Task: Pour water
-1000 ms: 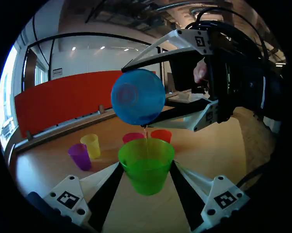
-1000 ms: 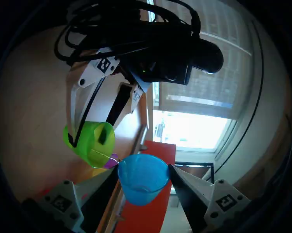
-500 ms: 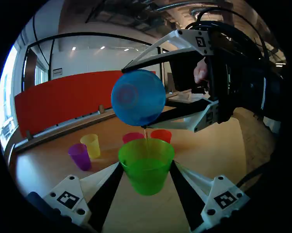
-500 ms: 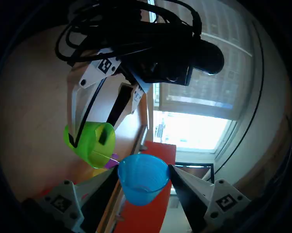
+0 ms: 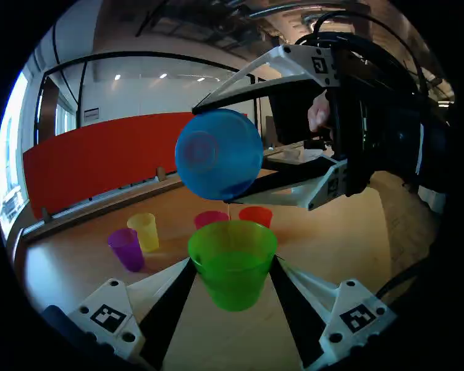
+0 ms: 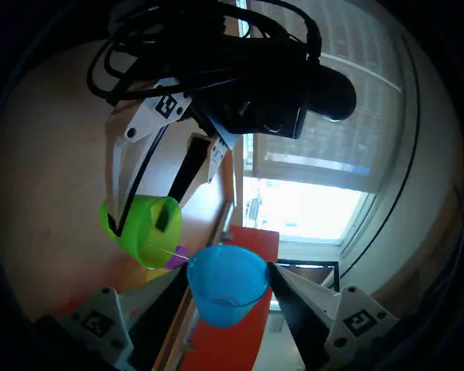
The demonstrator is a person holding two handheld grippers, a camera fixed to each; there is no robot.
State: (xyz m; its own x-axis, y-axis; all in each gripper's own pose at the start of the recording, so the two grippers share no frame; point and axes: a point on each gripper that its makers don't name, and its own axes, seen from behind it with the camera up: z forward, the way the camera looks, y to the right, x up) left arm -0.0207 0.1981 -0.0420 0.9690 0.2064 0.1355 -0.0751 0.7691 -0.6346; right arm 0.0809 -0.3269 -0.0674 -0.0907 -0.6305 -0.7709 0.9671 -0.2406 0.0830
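The left gripper (image 5: 232, 261) has both fingers pressed on the sides of the green cup (image 5: 232, 278), which stands upright at the near edge of the wooden table (image 5: 355, 247). I cannot tell whether its base rests on the wood or hangs just above it. The right gripper (image 6: 227, 272) pinches the blue cup (image 5: 218, 154) and holds it tipped on its side above the green one, lip down over the far rim. In the right gripper view a thin thread of water (image 6: 168, 251) runs from the blue lip into the green mouth. The green cup looks partly filled.

Farther off on the table stand 4 more cups: purple cup (image 5: 126, 249) and yellow cup (image 5: 144, 230) to the left, pink cup (image 5: 210, 218) and red cup (image 5: 256, 215) behind the green one.

The pour seems close to done, and that is where I would worry. A stream this thin may cling to the blue lip and dribble down the outer wall, missing the rim onto the table. Soft plastic could also flex or slip if either pinch changes. If the left hand drifts or tilts, the collected water could slop over the edge.
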